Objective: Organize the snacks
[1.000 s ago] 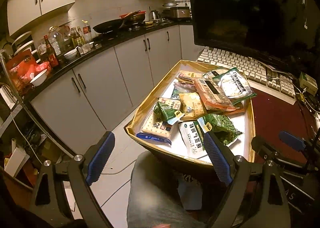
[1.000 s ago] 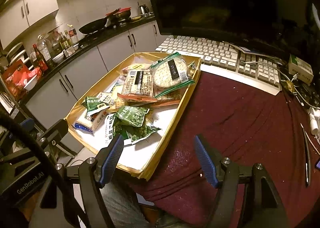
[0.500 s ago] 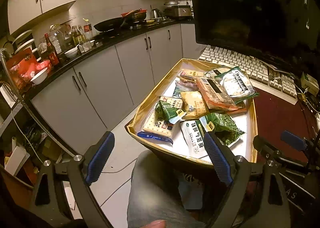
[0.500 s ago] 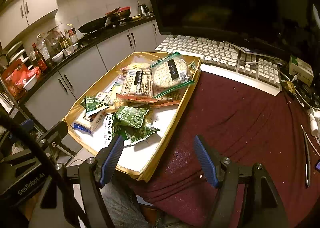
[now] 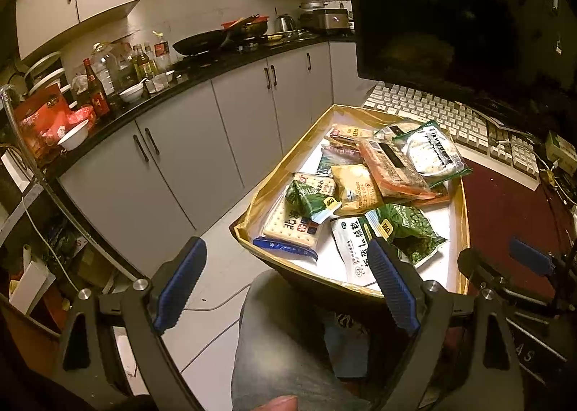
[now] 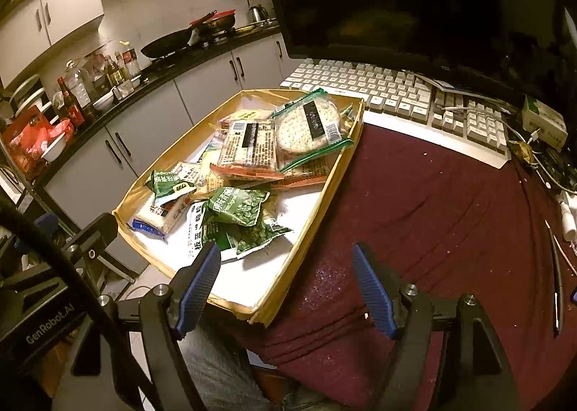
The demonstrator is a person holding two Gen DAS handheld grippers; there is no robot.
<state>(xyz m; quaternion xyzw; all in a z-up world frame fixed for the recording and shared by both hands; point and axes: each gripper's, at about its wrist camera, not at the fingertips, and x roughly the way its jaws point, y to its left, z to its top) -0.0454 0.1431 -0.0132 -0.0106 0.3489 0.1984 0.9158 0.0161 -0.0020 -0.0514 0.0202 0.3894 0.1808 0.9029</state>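
Left wrist view: left tool (image 5: pixel 288 288) spread wide, holding nothing, short of the tray (image 5: pixel 252 202). Right wrist view: right tool (image 6: pixel 285 288) equally wide and empty, over the maroon cloth (image 6: pixel 432 216) on the desk. Snacks lie heaped in the tray: green pea packet (image 6: pixel 236 207), round cracker pack (image 6: pixel 310 122), square cracker pack (image 5: pixel 292 227). Such a loose pile fits sorting either pending or finished; any pick calls for closing on a single packet edge. Keyboard (image 6: pixel 396 93) and kitchen cabinets (image 5: pixel 162 173) lie beyond.
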